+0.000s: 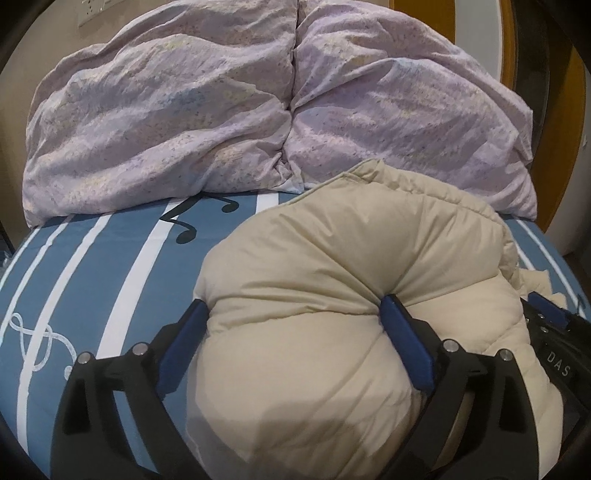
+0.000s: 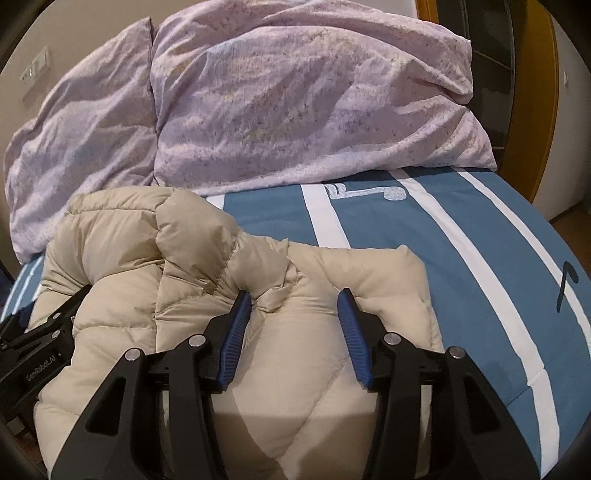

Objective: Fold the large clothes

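A beige puffy down jacket [image 1: 332, 277] lies bunched on the blue striped bed sheet [image 1: 110, 266]. My left gripper [image 1: 295, 310] has its blue-padded jaws set wide around a thick bulge of the jacket, pressing into it on both sides. In the right wrist view the jacket [image 2: 184, 258] lies at the lower left of the sheet [image 2: 461, 258]. My right gripper [image 2: 295, 299] has its jaws around a fold of the jacket's near part, pads pressing the fabric. Each gripper shows at the edge of the other's view.
A rumpled lilac duvet [image 1: 258, 103] is piled across the back of the bed, also in the right wrist view [image 2: 295, 103]. A wooden door frame [image 2: 543, 92] stands at the right. A wall socket [image 1: 96, 11] is at the top left.
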Tool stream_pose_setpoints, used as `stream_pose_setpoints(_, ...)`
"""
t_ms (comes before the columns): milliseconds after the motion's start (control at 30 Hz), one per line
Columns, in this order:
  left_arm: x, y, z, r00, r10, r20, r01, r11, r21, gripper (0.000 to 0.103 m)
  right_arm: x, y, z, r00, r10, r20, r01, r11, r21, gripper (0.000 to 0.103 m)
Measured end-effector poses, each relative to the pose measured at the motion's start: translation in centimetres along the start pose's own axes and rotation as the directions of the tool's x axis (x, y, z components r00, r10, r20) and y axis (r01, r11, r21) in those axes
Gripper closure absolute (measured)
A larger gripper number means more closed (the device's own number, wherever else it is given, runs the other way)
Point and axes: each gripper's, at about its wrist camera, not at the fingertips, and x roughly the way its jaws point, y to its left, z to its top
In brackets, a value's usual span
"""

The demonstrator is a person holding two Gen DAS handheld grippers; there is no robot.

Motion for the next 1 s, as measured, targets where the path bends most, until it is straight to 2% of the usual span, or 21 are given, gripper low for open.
stream_pose_setpoints(333, 1.4, 0.0, 0.0, 0.998, 0.032, -0.061, -0.032, 0.999, 0.001, 0.002, 0.9, 0.4, 0.2, 0.998, -0.041, -0.037, 0.041, 0.999, -0.017, 0.051)
stream_pose_setpoints(1000, 2.3, 0.0, 0.3, 0.993, 0.052, -0.105, -0.050, 0.999, 0.017, 0.002, 1.5, 0.6, 0.2, 0.997, -0.059, -0.053, 0.058, 0.998, -0.019, 0.049)
